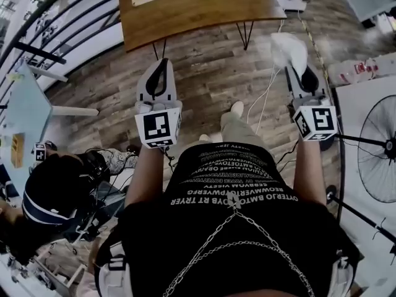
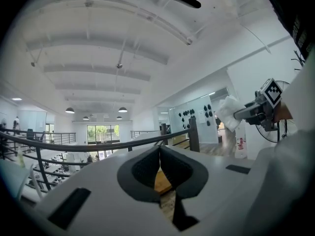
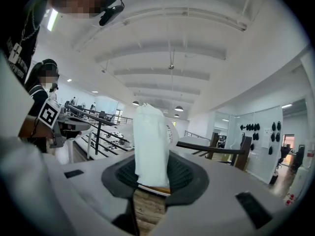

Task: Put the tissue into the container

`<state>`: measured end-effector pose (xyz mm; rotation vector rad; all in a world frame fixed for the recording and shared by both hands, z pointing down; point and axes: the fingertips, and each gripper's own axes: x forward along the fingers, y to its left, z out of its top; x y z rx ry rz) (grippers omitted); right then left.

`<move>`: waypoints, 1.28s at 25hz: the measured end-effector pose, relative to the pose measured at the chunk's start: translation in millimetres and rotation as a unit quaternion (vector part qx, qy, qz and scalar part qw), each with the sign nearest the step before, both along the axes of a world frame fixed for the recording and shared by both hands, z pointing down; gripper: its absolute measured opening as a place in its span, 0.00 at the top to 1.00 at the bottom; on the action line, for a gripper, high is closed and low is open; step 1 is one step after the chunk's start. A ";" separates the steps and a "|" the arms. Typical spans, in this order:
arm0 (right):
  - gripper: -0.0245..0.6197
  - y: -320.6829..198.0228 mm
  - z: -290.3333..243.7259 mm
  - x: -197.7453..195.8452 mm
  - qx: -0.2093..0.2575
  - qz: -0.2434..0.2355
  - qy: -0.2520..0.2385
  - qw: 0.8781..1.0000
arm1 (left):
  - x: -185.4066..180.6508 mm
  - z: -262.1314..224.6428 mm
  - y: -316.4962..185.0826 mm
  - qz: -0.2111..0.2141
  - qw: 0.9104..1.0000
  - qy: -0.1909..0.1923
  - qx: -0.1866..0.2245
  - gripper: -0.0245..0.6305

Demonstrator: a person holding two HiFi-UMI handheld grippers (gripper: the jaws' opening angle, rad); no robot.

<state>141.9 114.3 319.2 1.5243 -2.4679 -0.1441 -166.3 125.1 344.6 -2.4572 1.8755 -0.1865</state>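
Observation:
My right gripper is held up in the air at the right, shut on a crumpled white tissue that sticks out past its tips. In the right gripper view the tissue stands upright between the dark pads. My left gripper hovers at the left over the wood floor, its jaws together with nothing in them. In the left gripper view its pads meet at the tips, and the tissue shows far right. I cannot make out a container.
A wooden table on hairpin legs stands ahead, with small items at its far edge. A fan and a white pack are at the right. A white cable runs across the floor. A seated person and a pale table are at the left.

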 end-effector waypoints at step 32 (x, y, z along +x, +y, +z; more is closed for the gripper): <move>0.76 -249.8 20.0 58.6 -0.016 -0.070 -0.032 0.997 | 61.2 -5.6 -214.2 -0.064 0.998 -0.022 -0.015 0.92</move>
